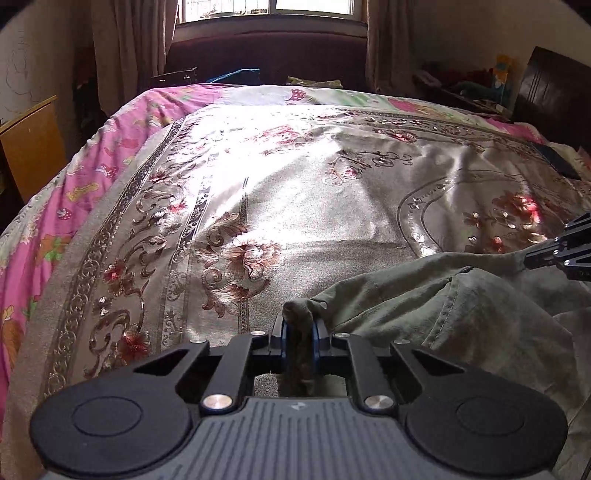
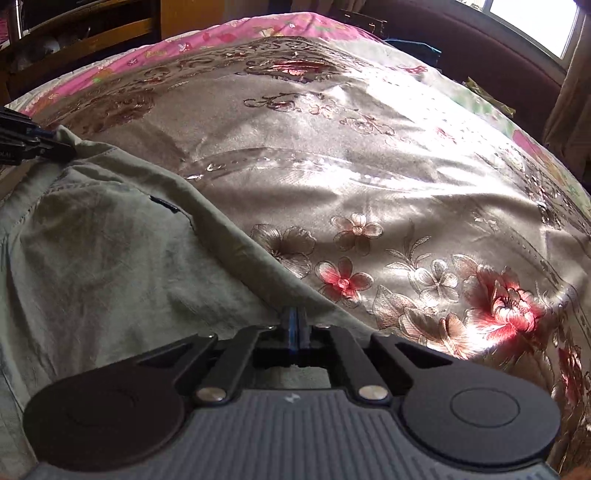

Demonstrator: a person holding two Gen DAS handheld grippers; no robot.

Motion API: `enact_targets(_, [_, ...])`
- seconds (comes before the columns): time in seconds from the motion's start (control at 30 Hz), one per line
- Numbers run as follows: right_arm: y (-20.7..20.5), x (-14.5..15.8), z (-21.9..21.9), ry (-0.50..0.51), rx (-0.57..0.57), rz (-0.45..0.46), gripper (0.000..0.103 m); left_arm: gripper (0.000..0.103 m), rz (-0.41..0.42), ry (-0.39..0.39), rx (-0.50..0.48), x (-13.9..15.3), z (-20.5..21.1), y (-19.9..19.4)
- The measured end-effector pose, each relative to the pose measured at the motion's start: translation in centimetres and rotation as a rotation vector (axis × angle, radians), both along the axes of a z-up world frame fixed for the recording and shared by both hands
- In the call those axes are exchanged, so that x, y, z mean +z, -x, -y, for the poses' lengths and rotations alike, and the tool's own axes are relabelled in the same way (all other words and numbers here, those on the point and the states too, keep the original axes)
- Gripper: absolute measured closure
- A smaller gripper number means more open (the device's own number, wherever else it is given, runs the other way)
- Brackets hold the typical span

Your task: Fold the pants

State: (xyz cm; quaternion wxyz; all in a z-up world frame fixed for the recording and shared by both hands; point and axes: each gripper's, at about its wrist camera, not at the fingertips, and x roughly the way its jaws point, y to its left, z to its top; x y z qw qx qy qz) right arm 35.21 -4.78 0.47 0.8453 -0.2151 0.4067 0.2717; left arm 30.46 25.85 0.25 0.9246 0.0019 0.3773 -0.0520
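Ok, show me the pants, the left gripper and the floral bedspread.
pants (image 2: pixel 110 258), right wrist view, flat middle of the cloth.
left gripper (image 1: pixel 298 332), left wrist view, between its fingertips, on the pinched fold.
floral bedspread (image 1: pixel 295 206), left wrist view, bare centre.

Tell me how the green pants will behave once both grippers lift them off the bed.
The pants look floppy: they wrinkle and bunch between the left gripper pads. They will probably sag between the grippers. The satiny bedspread likely lets them slide easily.

Pants (image 2: pixel 110 258) on bedspread (image 1: pixel 295 184) at near edge; window (image 1: pixel 266 7) behind bed.
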Motion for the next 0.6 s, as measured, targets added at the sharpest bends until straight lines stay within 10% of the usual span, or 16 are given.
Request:
enact_targets(0.23, [4.8, 7.3, 4.4, -0.081, -0.012, 0.103, 0.103, 0.078, 0.148, 0.060, -0.045, 4.9, -0.1, 5.3])
enact_targets(0.37, [5.8, 6.6, 4.0, -0.006, 0.079, 0.097, 0.098, 0.078, 0.200, 0.079, -0.094, 7.3, 0.8, 8.9])
enact_targets(0.47, [5.6, 4.4, 2.7, 0.080, 0.139, 0.138, 0.064, 0.078, 0.228, 0.092, -0.141, 8.7, 1.8, 11.4])
enact_targets(0.6, [4.5, 2.2, 1.4, 0.185, 0.212, 0.202, 0.054, 0.078, 0.237, 0.094, -0.188, 9.6, 2.5, 13.9])
